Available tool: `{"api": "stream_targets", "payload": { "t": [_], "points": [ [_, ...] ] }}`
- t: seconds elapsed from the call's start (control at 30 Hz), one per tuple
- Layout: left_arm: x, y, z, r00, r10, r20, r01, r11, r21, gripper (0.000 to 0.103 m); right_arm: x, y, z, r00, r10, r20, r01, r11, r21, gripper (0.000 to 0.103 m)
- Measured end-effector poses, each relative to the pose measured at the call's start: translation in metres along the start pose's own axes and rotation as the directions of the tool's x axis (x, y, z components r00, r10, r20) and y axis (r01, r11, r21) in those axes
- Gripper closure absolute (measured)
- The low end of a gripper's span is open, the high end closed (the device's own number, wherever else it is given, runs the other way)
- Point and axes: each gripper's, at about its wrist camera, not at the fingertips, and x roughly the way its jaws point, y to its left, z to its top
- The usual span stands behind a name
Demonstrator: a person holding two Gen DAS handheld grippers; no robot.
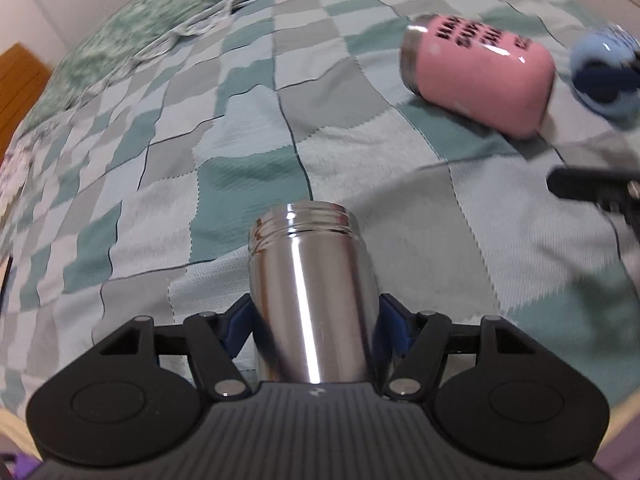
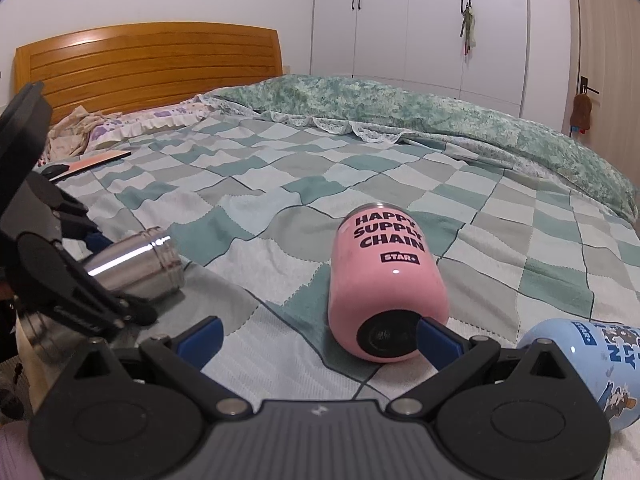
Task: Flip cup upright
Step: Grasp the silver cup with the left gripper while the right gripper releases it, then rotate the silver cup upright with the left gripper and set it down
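My left gripper (image 1: 314, 316) is shut on a steel cup (image 1: 310, 296), holding it by the body with its threaded mouth pointing away from me, over the checked bedspread. In the right wrist view the same steel cup (image 2: 136, 266) lies tilted in the left gripper (image 2: 94, 256) at the left. A pink cup (image 2: 386, 284) lies on its side, base toward my right gripper (image 2: 320, 338), which is open with its right fingertip (image 2: 436, 338) beside the base. The pink cup also shows in the left wrist view (image 1: 480, 74). A light blue cup (image 2: 592, 368) lies on its side at the right.
All lies on a bed with a green and grey checked bedspread (image 2: 280, 208). A green floral quilt (image 2: 400, 112) is bunched along the far side. A wooden headboard (image 2: 152, 64) and pillows stand at the back left. White wardrobes (image 2: 420, 20) line the far wall.
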Motion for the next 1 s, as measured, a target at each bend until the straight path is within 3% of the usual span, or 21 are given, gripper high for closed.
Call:
{"api": "stream_targets", "payload": {
  "t": [0.1,0.17,0.23,0.3,0.33,0.37,0.47,0.63,0.77,0.87,1.0],
  "points": [
    [0.0,0.007,0.002,1.0,-0.029,0.008,0.029,0.999,-0.045,0.033,0.0,0.001,-0.002,1.0,-0.001,-0.002,0.001,1.0,0.0,0.0],
    [-0.002,0.01,0.005,0.998,-0.049,0.029,0.051,0.995,-0.084,0.019,0.0,0.001,-0.002,1.0,-0.003,-0.002,0.003,1.0,0.001,0.0],
    [-0.001,0.008,0.011,0.998,-0.044,0.035,0.047,0.994,-0.103,0.018,0.0,0.001,-0.002,1.0,-0.007,-0.004,0.007,1.0,0.003,0.0],
    [0.003,0.005,0.015,0.999,-0.035,0.017,0.037,0.992,-0.118,0.023,0.0,0.001,-0.003,1.0,-0.01,-0.007,0.01,1.0,0.004,0.0],
    [0.005,0.004,0.015,1.0,-0.028,0.002,0.028,0.992,-0.126,0.036,-0.001,0.001,-0.003,1.0,-0.012,-0.009,0.012,1.0,0.005,0.0],
    [0.006,0.004,0.015,1.0,-0.017,-0.008,0.016,0.991,-0.136,0.04,-0.001,0.001,-0.004,1.0,-0.014,-0.011,0.014,1.0,0.005,0.0],
    [0.0,0.01,0.011,0.999,-0.022,0.023,0.026,0.982,-0.185,0.04,-0.004,0.001,-0.004,1.0,-0.017,-0.011,0.017,1.0,0.006,0.0],
    [-0.032,0.02,0.001,0.99,0.009,0.139,0.02,0.977,-0.21,0.041,-0.011,0.003,-0.003,1.0,-0.022,0.003,0.022,1.0,0.011,0.0],
    [-0.062,0.029,-0.005,0.964,0.055,0.259,0.007,0.973,-0.231,0.041,-0.018,0.007,-0.003,0.999,-0.018,0.029,0.017,1.0,0.025,0.0],
    [-0.079,0.034,-0.008,0.933,0.1,0.346,-0.008,0.966,-0.257,0.041,-0.022,0.011,-0.005,0.998,-0.026,0.049,0.025,0.999,0.035,0.0],
    [-0.09,0.041,-0.01,0.878,0.157,0.451,-0.011,0.951,-0.309,0.04,-0.028,0.016,-0.008,0.997,-0.041,0.072,0.037,0.998,0.052,0.0]
  ]
}}
